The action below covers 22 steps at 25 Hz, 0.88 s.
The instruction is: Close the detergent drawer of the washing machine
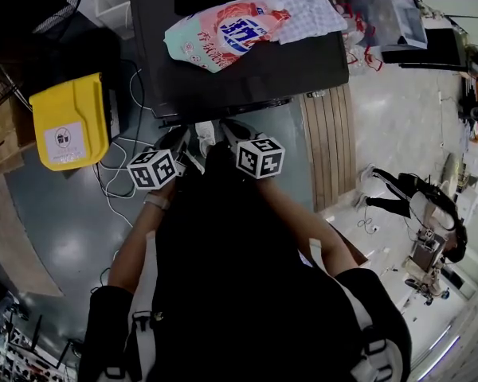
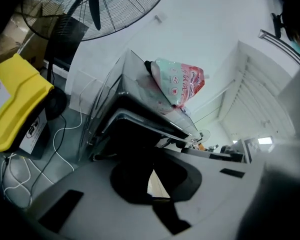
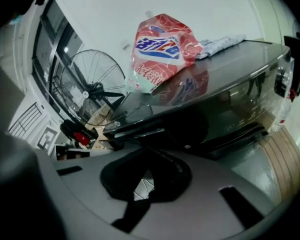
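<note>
The dark washing machine (image 1: pixel 247 70) stands ahead of me, its front top edge (image 1: pixel 223 116) just beyond both grippers. In the right gripper view a dark ledge (image 3: pixel 137 130) juts slightly from the machine's upper front; I cannot tell whether it is the detergent drawer. My left gripper (image 1: pixel 193 143) and right gripper (image 1: pixel 229 132) hang side by side close to that front edge, and the head view hides whether either touches it. The left gripper (image 2: pixel 151 194) is shut with nothing between its jaws. So is the right gripper (image 3: pixel 142 194).
A pink and blue detergent bag (image 1: pixel 223 32) and a checked cloth (image 1: pixel 299 6) lie on the machine's top. A yellow container (image 1: pixel 68 122) and a standing fan (image 2: pixel 105 4) are to the left, with white cables (image 1: pixel 115 173) on the floor. Wooden slats (image 1: pixel 331 146) lie to the right.
</note>
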Tool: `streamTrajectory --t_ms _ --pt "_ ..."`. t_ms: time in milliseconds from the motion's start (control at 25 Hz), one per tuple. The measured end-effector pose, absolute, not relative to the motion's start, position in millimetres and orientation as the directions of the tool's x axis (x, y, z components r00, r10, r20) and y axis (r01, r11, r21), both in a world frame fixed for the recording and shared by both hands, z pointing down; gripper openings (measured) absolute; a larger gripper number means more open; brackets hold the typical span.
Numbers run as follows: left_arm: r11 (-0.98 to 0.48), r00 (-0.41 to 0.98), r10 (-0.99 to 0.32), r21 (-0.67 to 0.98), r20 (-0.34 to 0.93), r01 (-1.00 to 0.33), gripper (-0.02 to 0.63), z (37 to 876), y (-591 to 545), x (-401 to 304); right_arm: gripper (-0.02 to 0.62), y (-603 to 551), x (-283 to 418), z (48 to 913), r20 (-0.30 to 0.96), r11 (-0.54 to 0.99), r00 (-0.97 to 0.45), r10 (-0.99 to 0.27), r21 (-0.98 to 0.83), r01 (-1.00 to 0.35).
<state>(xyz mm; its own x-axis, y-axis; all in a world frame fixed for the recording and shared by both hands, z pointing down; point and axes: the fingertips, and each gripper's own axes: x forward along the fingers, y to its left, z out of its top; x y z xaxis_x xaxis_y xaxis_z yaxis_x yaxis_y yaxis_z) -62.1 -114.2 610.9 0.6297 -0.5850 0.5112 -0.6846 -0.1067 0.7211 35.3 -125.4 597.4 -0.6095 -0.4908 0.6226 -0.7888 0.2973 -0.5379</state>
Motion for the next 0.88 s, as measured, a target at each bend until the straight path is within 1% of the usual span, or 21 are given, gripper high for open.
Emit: streamTrajectory --t_ms 80,360,480,880 --pt "-0.115 0.63 -0.584 0.717 0.511 -0.688 0.011 608.2 -118.5 -60.7 0.015 -130.7 40.6 598.1 0.626 0.268 -0.604 -0.493 -0.552 -0.79" --pt "-0.129 0.643 -0.561 0.712 0.522 -0.69 0.011 608.6 -124.3 -56.7 0.015 -133.9 27.9 599.4 0.645 0.316 -0.628 -0.435 -0.544 -0.777" --pt "-0.147 0.645 -0.559 0.703 0.521 -0.696 0.011 609.8 -125.4 -56.6 0.015 -134.5 24.5 602.7 0.646 0.323 -0.631 -0.43 -0.543 -0.775" --pt "-0.173 0.625 -0.522 0.645 0.581 -0.744 0.011 616.1 -125.7 -57.2 0.015 -134.7 18.3 608.0 0.669 0.342 -0.636 -0.385 -0.537 -0.771"
